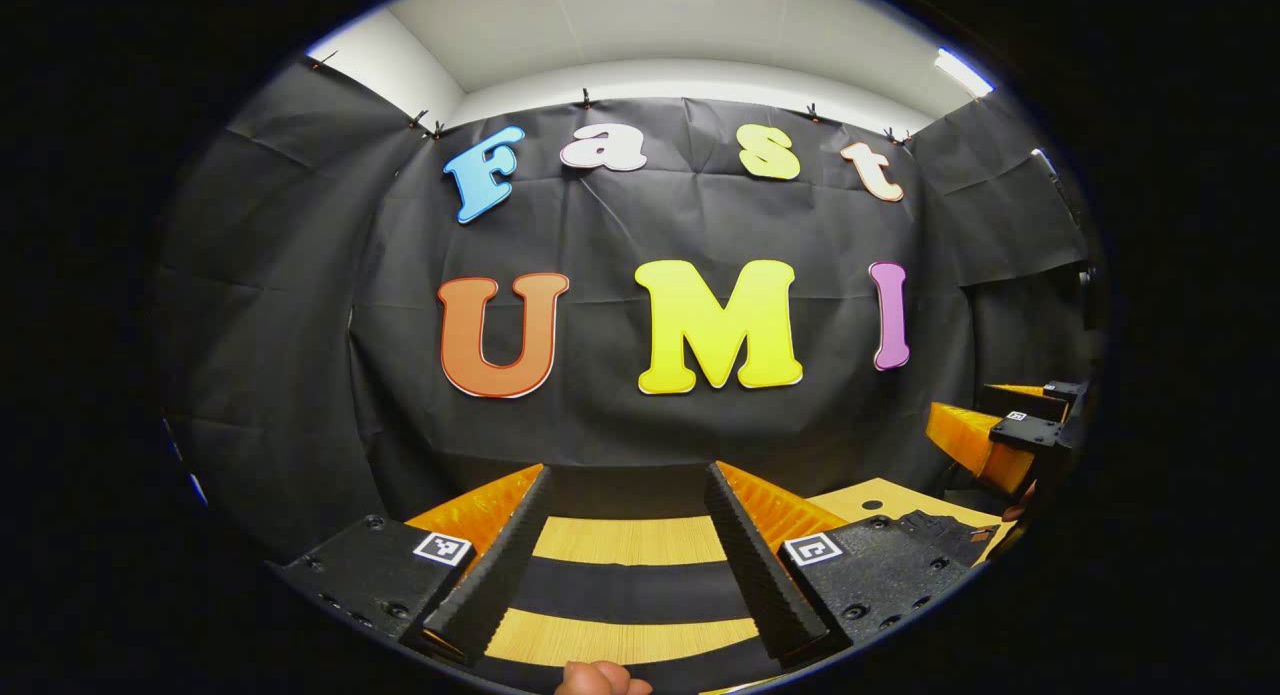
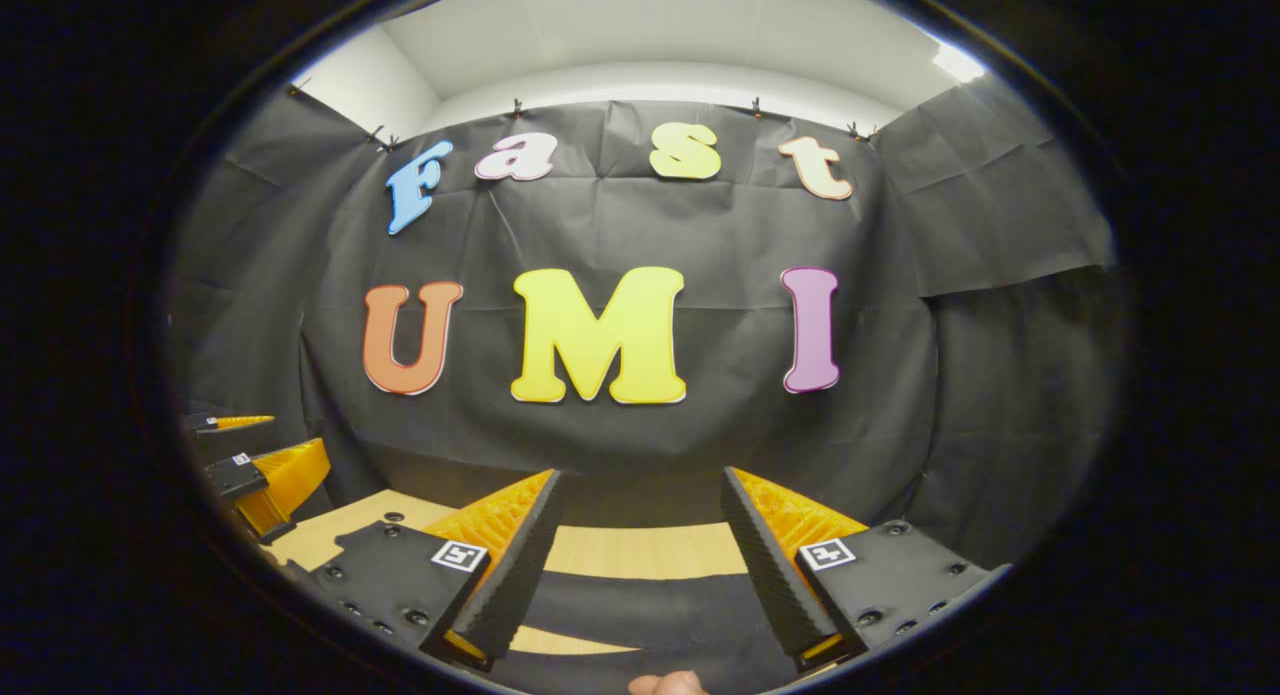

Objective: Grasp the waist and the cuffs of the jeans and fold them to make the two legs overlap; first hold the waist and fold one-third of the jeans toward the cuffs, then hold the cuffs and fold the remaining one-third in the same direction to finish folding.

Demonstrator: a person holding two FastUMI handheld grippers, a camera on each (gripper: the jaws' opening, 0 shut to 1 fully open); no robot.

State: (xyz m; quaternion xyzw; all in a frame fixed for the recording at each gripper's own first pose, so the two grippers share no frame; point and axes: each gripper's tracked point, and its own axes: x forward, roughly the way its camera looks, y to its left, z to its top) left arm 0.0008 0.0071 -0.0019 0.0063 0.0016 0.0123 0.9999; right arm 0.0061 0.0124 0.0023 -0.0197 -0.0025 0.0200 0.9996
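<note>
I hold both grippers, left (image 1: 628,565) and right (image 2: 640,570), fingers spread empty, above the counter (image 1: 870,497); jeans (image 1: 940,530) ungrasped, folding not begun.

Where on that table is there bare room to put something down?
Bare wood of the table shows ahead of the open left tongs, along the foot of the wall, and likewise ahead of the open right tongs. It is crowded to the left tongs' right, where the dark jeans lie.

black cloth wall (image 1: 640,415), white ceiling (image 1: 660,25)
</note>
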